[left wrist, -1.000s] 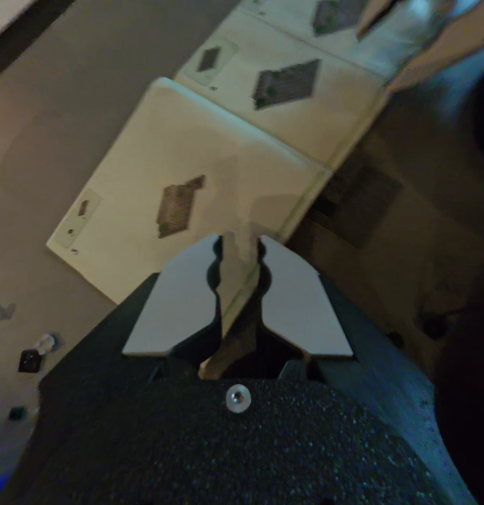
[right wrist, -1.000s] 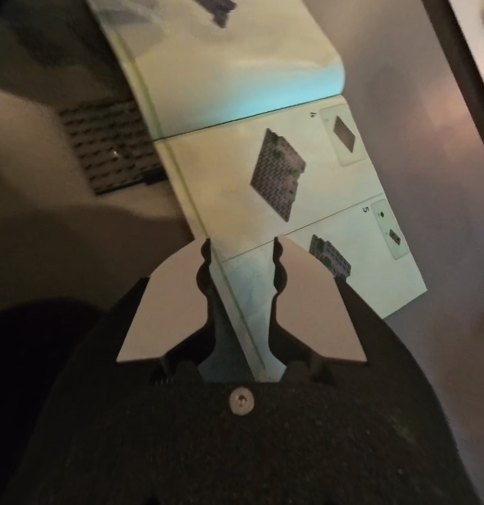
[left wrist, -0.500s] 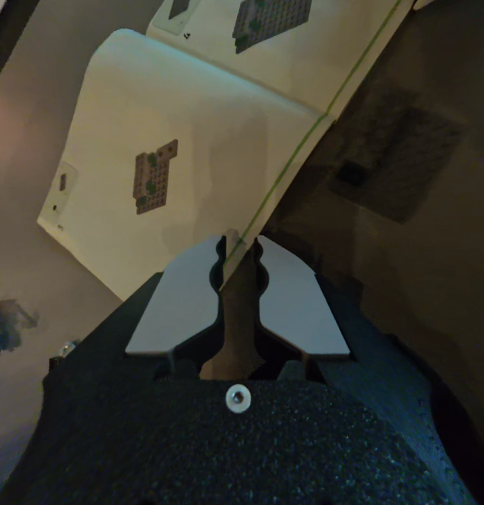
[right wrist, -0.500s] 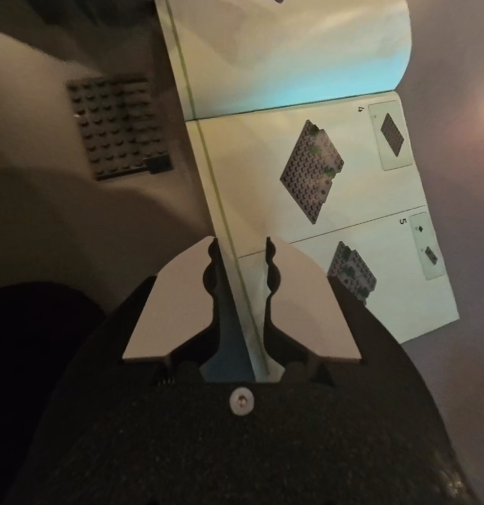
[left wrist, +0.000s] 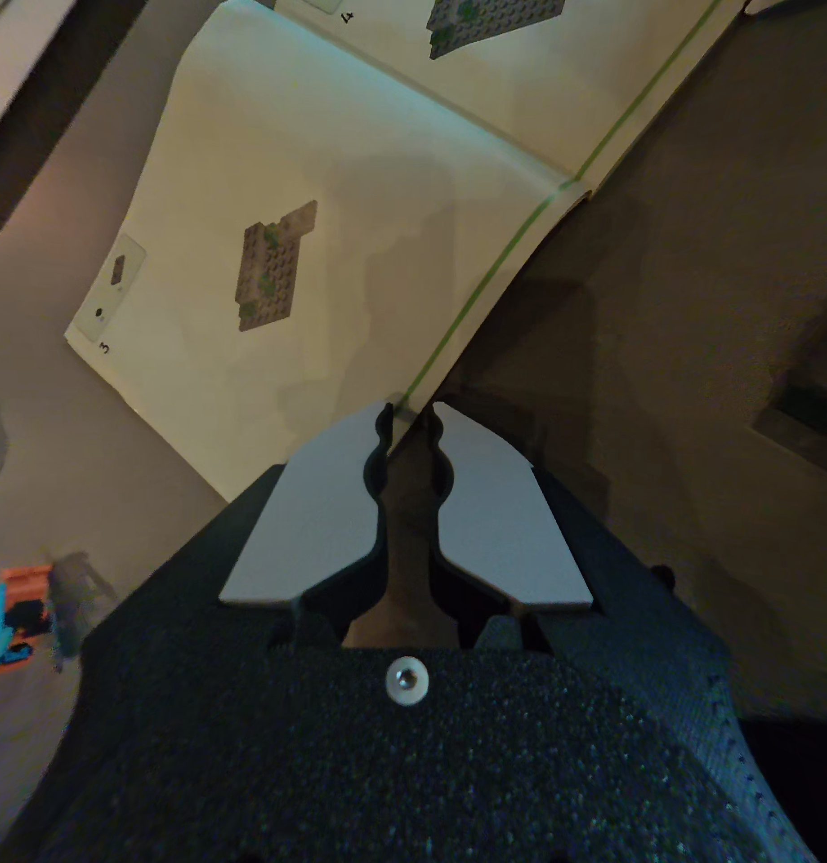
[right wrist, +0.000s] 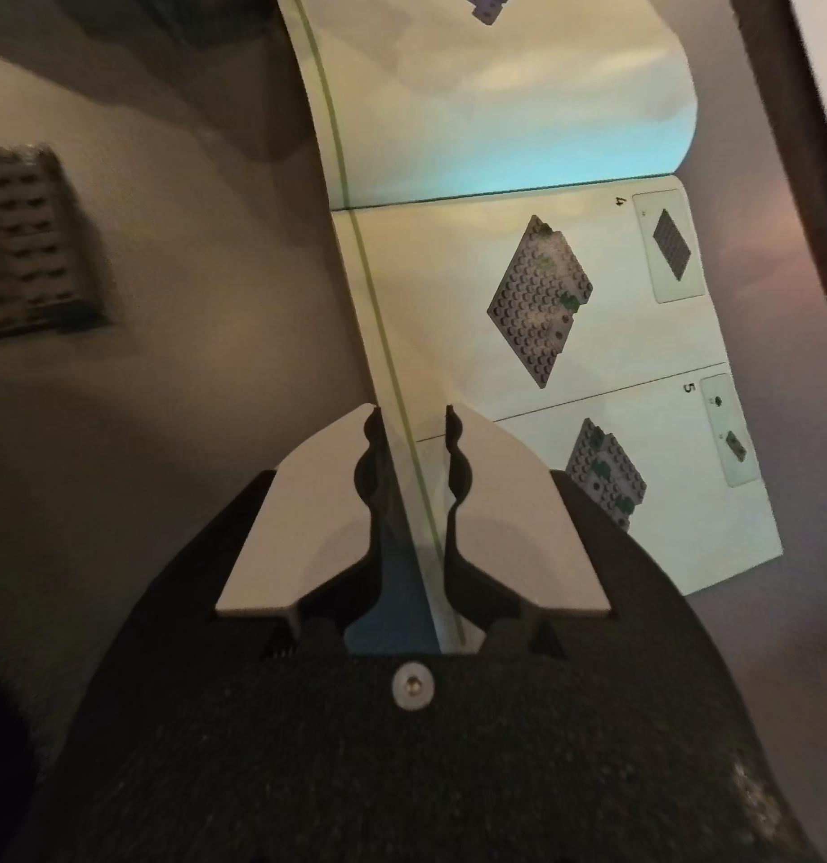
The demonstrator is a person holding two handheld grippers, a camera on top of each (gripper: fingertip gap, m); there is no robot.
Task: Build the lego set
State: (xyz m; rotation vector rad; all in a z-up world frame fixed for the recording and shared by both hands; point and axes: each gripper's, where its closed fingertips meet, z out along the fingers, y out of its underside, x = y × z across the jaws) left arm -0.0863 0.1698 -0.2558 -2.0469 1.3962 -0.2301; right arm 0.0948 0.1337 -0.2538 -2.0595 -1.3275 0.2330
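Observation:
The open instruction booklet (left wrist: 355, 210) lies on the brown table with its near page bowed upward. My left gripper (left wrist: 409, 411) is open by a narrow gap, and the page's near corner sits at its left fingertip (left wrist: 385, 413). In the right wrist view the booklet (right wrist: 565, 140) runs up the middle. Its green-lined edge passes between the fingers of my right gripper (right wrist: 411, 411), which is open by a narrow gap. A grey studded baseplate (right wrist: 28, 243) lies flat to the left, apart from both grippers.
A small orange, blue and grey lego build (left wrist: 19, 616) stands on the table at the lower left. A dark flat shape (left wrist: 813, 411) shows at the right edge. The table's dark edge strip (right wrist: 785, 140) runs behind the booklet. The grippers' ends are close to 20 cm from one another.
Both grippers have narrowed their gaps. The left one has slid along the page to its near corner. The right view has moved closer along the booklet's edge, and the baseplate has shifted left.

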